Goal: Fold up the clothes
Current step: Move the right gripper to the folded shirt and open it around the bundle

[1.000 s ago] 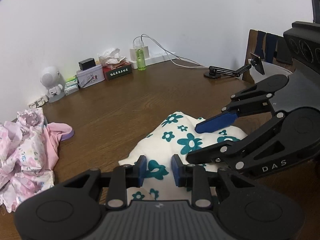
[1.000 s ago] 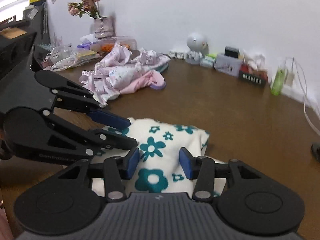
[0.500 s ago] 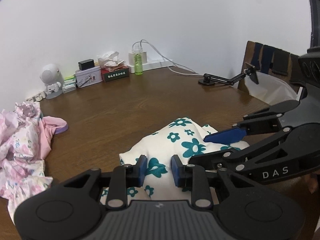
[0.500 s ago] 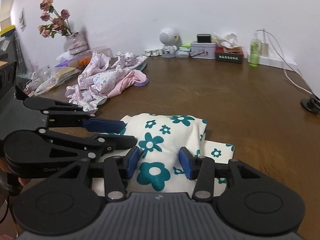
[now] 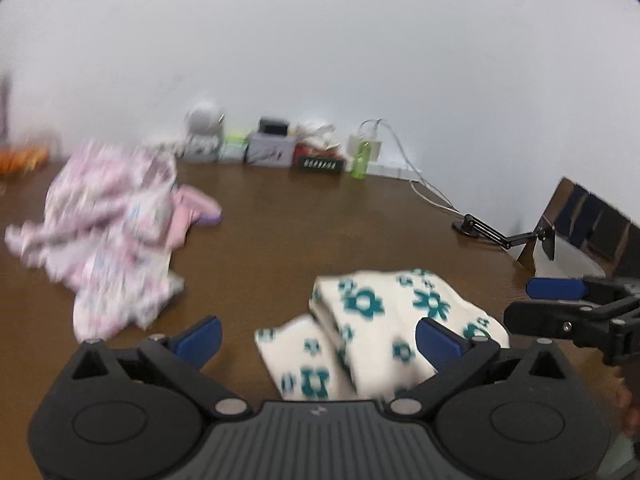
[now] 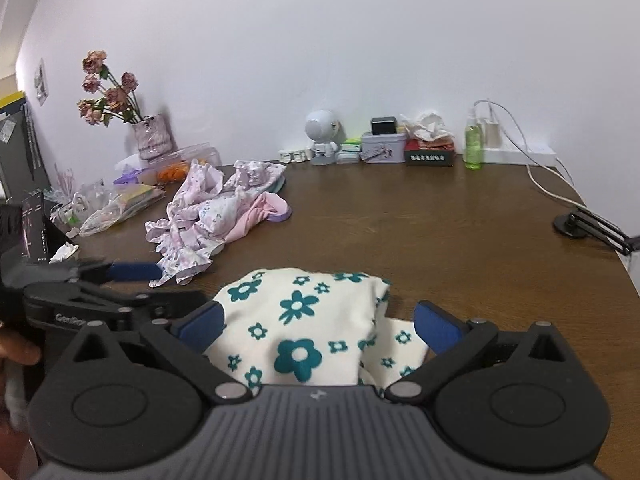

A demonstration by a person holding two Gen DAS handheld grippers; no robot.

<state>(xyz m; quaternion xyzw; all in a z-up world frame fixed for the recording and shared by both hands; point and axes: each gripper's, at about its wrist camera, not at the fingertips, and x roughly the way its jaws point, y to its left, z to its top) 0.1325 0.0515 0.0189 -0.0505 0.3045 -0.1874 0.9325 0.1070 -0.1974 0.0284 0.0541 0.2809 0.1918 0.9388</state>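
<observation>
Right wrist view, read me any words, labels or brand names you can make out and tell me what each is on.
"Gen Ro…", cut off by the linkage: on the left gripper body.
White characters on the dark box: too small to read.
Lavender tin: print too small.
Green bottle: no readable label.

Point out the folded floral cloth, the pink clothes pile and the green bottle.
folded floral cloth (image 6: 298, 320), right wrist view, top layer.
pink clothes pile (image 6: 216, 210), right wrist view, middle.
green bottle (image 6: 473, 148), right wrist view, body.

Motion blur smears the pink clothes pile (image 5: 112, 240); the floral garment's (image 6: 296, 328) near edge is hidden.
</observation>
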